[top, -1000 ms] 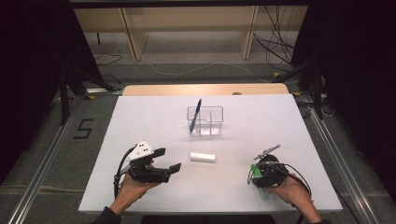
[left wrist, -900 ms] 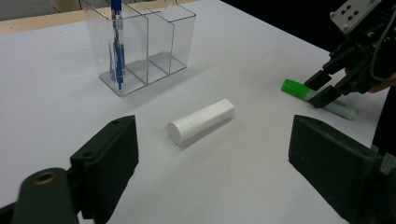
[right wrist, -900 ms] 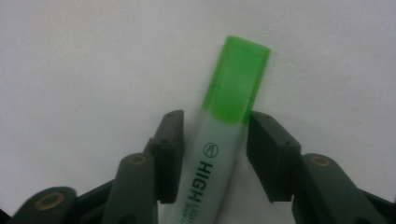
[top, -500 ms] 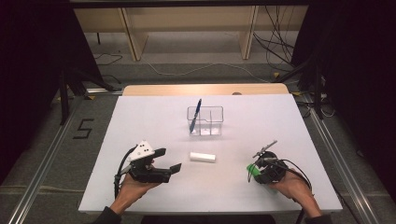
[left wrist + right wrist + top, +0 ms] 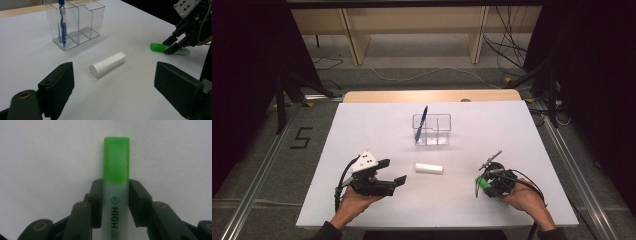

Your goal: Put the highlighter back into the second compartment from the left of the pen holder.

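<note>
A green highlighter with a frosted barrel lies on the white table, its green cap pointing left. My right gripper is shut on its barrel just behind the cap. Its jaws have just been closing with the highlighter between them. From the left gripper view the same right gripper sits low over the highlighter. My left gripper stands open at the front left, jaws wide apart. A white cylinder lies on the table ahead of it, untouched.
A clear three-compartment holder stands mid-table with a blue pen upright in its left compartment. The white cylinder lies between the two hands. The table's wooden far edge borders shelving legs and cables.
The right hand has shifted slightly at the green highlighter. The left gripper, the white cylinder and the holder with the pen stay where they were.
</note>
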Available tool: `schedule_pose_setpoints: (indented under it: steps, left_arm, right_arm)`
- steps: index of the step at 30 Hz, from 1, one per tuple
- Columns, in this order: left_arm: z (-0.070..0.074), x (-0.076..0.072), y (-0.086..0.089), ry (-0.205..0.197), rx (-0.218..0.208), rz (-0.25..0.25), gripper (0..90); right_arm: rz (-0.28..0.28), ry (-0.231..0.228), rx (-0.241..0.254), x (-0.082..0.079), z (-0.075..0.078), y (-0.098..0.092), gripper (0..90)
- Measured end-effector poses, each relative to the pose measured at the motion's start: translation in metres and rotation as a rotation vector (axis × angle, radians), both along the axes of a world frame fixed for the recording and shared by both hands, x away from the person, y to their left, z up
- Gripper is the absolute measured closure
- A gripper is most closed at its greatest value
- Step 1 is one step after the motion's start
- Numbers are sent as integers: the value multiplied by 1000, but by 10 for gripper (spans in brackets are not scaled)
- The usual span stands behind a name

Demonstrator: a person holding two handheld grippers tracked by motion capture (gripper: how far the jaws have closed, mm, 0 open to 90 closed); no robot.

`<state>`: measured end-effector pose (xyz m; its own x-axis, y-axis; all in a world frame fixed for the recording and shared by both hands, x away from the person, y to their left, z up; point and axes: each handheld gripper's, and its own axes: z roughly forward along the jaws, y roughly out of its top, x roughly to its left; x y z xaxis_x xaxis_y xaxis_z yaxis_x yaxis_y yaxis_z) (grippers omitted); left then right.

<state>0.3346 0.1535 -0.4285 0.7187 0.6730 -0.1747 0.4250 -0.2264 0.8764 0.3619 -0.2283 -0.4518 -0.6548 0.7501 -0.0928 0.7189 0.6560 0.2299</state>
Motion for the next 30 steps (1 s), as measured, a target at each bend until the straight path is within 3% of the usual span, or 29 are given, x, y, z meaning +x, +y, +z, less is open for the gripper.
schedule_pose_setpoints:
  steps: [5, 11, 18, 26, 30]
  left_arm:
    - [0, 0, 1, -1, -7, 4, 159]
    - [1, 0, 3, -1, -18, 13, 159]
    - [4, -1, 6, -12, -49, 27, 159]
    - [6, -4, 8, -28, -76, 38, 159]
    - [7, -6, 10, -42, -75, 45, 158]
  right_arm:
    - [11, -24, 41, -2, 9, -3, 673]
    - [12, -89, 167, -3, 27, -10, 673]
    - [-13, -210, 332, 3, 39, -20, 673]
    - [-61, -347, 447, 9, 47, -20, 672]
    - [-90, -392, 484, 16, 49, -17, 672]
